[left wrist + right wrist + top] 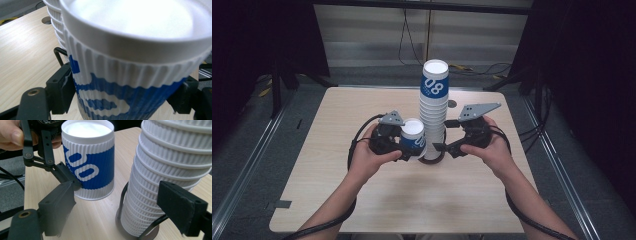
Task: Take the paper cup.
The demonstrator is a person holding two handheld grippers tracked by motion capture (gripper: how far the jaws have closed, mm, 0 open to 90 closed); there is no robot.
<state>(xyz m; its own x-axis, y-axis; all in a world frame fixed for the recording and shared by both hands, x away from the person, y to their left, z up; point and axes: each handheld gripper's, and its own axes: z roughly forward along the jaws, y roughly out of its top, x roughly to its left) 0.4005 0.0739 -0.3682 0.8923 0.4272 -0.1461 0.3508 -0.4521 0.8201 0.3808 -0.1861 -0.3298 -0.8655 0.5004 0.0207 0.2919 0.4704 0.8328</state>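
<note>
Left claw grips cup (base cut off), hiding stack

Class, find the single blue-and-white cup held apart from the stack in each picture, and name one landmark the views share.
High view: the single cup is at centre, left of the cup stack.
Left gripper view: cup very close, across most of the frame.
Right gripper view: cup upper left of centre.
Shared landmark: the cup stack.

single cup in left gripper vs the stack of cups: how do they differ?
The single cup is clamped in the left gripper, off the table and tilted; the stack stands upright in a black ring holder.
The single cup is alone; the stack nests many.
Shared: white ribbed walls, blue band with white numerals.
</note>
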